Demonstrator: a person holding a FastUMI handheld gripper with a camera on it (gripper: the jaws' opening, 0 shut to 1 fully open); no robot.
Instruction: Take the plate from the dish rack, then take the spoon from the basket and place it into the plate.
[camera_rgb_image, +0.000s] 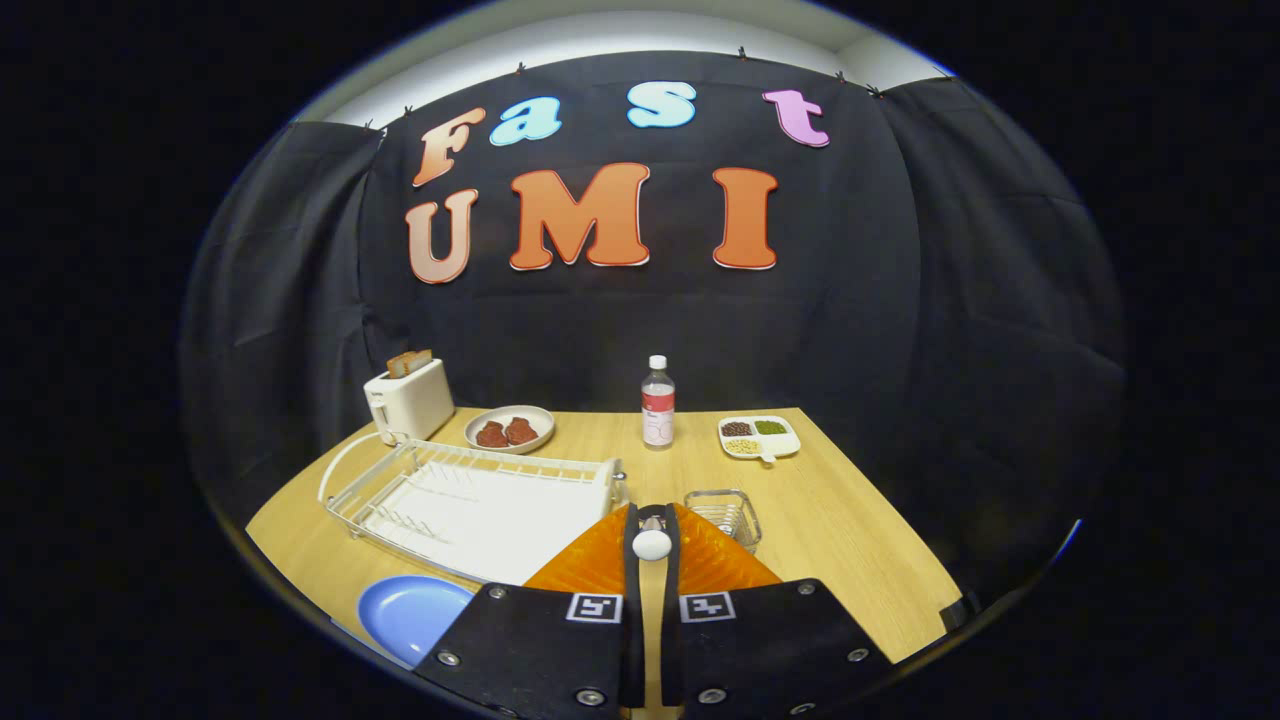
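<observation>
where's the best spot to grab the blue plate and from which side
Grip the blue plate by its rim on the side nearest the fingers, coming in low: it lies flat on the table, so only the rim gives an edge. The gripper is shut on the spoon now.

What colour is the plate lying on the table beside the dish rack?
Light blue, seen in the gripper view: plate.

We see the dish rack (470, 505) left of the basket (724, 515), the toaster (408, 398) behind it, the plate (412, 615) before it.
</observation>
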